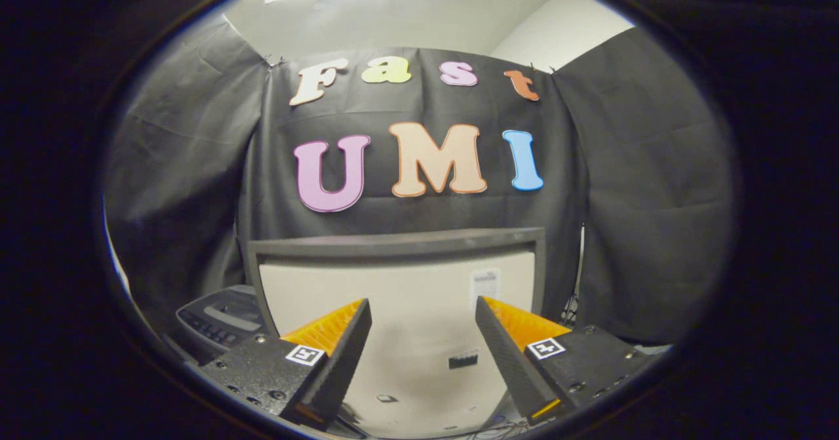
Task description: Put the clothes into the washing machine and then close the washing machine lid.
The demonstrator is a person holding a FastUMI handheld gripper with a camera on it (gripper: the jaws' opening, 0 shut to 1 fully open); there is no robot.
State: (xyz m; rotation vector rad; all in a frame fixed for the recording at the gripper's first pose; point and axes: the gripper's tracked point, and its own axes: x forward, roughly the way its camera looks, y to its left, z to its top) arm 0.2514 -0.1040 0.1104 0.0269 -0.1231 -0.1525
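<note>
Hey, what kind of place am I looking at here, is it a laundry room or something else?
Probably a staged test booth, not a real laundry room. Black cloth wall hangs behind a top-loading washing machine whose raised lid stands just beyond the open tongs, with its control panel beside the lid. The tongs hold nothing.

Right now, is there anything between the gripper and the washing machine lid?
Nothing visible does. The gripper is open with nothing between its fingers, and the raised washing machine lid stands straight ahead, its pale underside facing the gripper. The gap between them looks clear. The control panel sits off to the side, out of the path.
</note>
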